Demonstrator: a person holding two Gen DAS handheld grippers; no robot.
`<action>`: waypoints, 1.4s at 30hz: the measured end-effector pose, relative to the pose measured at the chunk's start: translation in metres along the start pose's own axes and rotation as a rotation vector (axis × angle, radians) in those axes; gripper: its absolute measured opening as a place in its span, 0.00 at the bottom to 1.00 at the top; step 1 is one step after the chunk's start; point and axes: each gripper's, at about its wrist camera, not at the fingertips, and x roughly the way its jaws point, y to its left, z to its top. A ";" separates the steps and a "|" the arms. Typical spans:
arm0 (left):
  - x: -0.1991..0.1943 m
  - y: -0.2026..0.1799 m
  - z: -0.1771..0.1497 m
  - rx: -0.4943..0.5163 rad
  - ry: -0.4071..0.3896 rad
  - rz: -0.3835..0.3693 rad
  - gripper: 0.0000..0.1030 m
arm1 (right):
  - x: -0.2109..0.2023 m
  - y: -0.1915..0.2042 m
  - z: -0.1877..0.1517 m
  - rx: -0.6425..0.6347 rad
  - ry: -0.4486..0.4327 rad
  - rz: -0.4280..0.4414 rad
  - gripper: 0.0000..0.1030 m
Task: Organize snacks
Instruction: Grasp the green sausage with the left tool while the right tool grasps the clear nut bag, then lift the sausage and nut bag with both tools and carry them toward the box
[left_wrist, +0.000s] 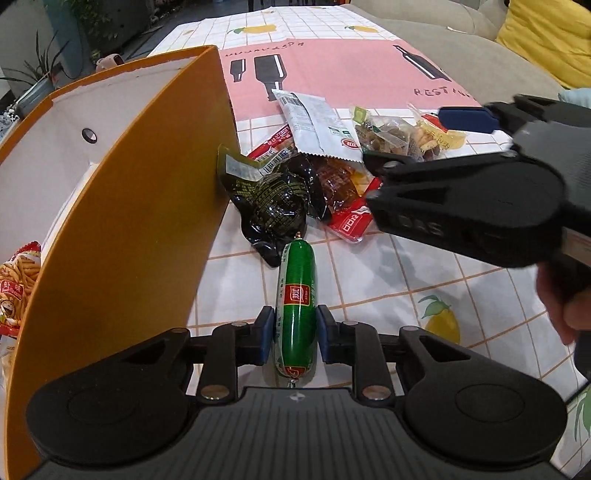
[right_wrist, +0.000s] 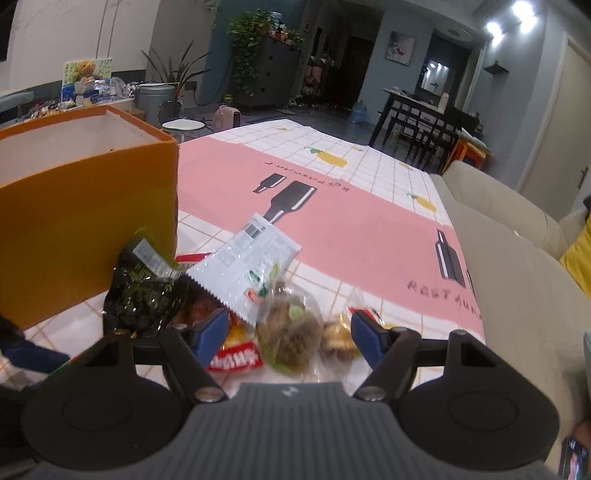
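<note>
A green sausage stick lies lengthwise on the checked tablecloth, and my left gripper is shut on its near half. Just beyond it is a snack pile: a black packet leaning on the orange box, a white packet, a red packet and a clear bag of brown snacks. My right gripper hovers open over that pile. The clear bag sits between its blue pads without either pad touching it. The white packet and black packet lie just ahead.
The open orange box stands left of the pile and holds a bag of stick snacks. A pink mat covers the far table. A beige sofa runs along the table's right edge. A hand grips the right tool.
</note>
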 end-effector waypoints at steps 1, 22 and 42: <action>0.000 0.000 -0.001 0.004 -0.003 0.001 0.27 | 0.004 0.002 0.001 -0.011 0.002 -0.001 0.68; -0.003 0.000 -0.011 -0.024 -0.042 -0.031 0.28 | -0.026 0.004 -0.015 0.006 0.113 -0.032 0.07; -0.026 0.004 -0.043 -0.067 0.047 -0.148 0.25 | -0.115 0.024 -0.072 -0.063 0.248 0.044 0.13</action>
